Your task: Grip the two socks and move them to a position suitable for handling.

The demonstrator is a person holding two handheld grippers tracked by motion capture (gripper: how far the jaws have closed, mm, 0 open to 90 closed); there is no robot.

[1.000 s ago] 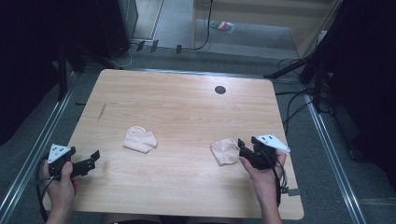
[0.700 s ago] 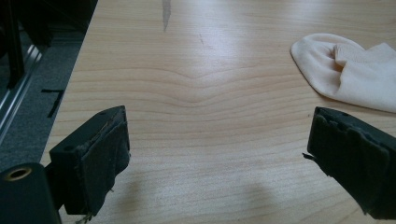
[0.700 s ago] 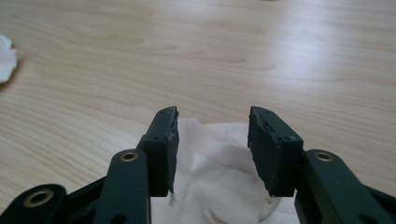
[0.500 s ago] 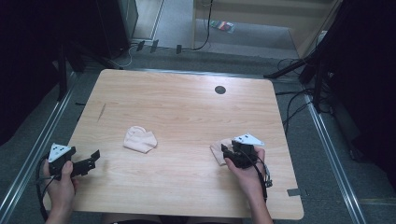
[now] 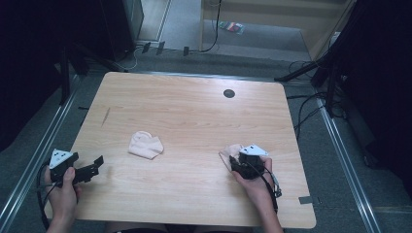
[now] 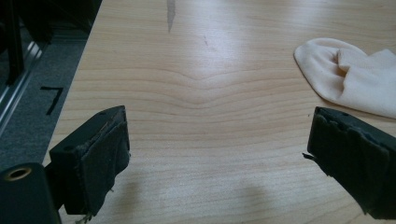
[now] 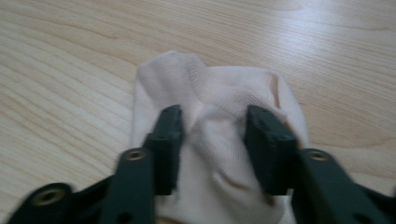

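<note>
Two pale cream socks lie on the wooden table (image 5: 194, 107). The left sock (image 5: 145, 144) (image 6: 355, 79) rests flat, a little ahead and to the right of my left gripper (image 5: 97, 165) (image 6: 219, 158), which hovers open near the table's front left edge with nothing between its jaws. The right sock (image 5: 228, 151) (image 7: 219, 88) sits at the front right. My right gripper (image 5: 238, 165) (image 7: 215, 121) is down on it, and a raised ridge of fabric is bunched between the two jaws. The near part of that sock is hidden under the gripper.
A round black grommet hole (image 5: 229, 93) sits at the table's far right. A dark streak (image 5: 106, 116) marks the left side of the top. A bit of grey tape (image 5: 304, 199) lies at the front right corner. Floor rails and cables run around the table.
My right gripper has moved left from beside the right sock onto it and has closed on a fold of the fabric. The left gripper and left sock have stayed put.
</note>
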